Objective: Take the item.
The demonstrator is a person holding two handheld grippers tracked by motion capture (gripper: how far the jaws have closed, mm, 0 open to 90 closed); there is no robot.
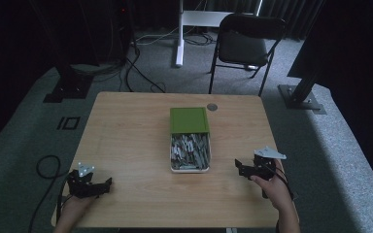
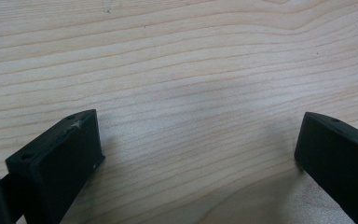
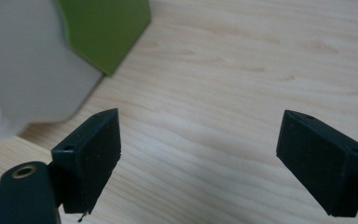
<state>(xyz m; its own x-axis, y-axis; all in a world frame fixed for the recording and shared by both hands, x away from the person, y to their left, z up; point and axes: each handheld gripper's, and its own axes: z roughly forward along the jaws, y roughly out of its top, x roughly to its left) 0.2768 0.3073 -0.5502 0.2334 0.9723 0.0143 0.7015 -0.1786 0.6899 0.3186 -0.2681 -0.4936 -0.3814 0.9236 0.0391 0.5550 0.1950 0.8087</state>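
Observation:
A white box (image 1: 190, 154) full of several small silvery pieces sits at the table's middle, its green lid (image 1: 189, 120) slid back over the far end. My left gripper (image 1: 102, 187) rests near the front left corner, open, with bare wood between its jaws (image 2: 196, 154). At the front right, my right gripper (image 1: 239, 167) is open too, a short way right of the box. In the right gripper view (image 3: 198, 149) the white box wall (image 3: 28, 70) and the green lid (image 3: 105, 28) lie up to the left, apart from the jaws.
The wooden table (image 1: 126, 141) has a small round grey cap (image 1: 212, 107) near its far edge. A black folding chair (image 1: 245, 43) stands beyond the table. A cable loop (image 1: 48, 167) hangs off the left side. Black frame posts stand on the carpet.

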